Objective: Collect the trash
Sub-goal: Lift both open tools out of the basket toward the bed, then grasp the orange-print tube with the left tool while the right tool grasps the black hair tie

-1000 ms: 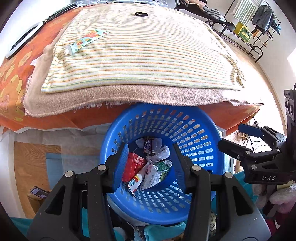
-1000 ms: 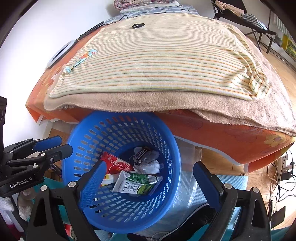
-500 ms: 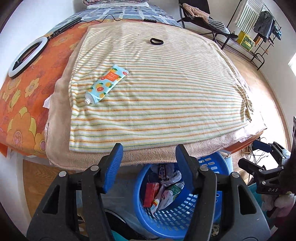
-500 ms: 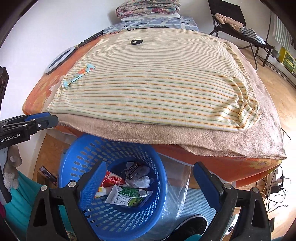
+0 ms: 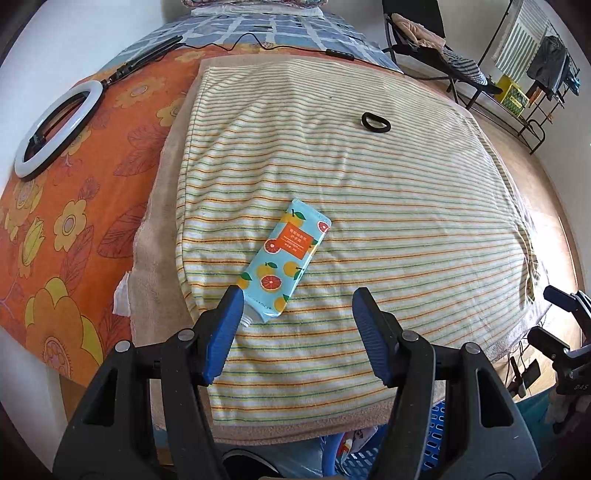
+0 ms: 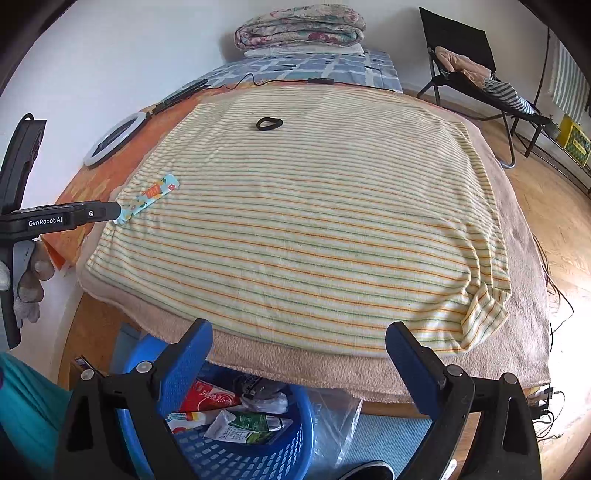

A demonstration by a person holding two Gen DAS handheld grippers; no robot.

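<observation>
A bed fills both views, under an orange floral sheet, a beige blanket and a striped towel laid flat on top. A black hair tie lies on the towel toward its far end. A white ring light rests on the sheet near the wall, its cable running across a blue checked cover. Folded quilts are stacked at the head. A black folding chair with clothes stands on the wood floor, near a drying rack.
</observation>
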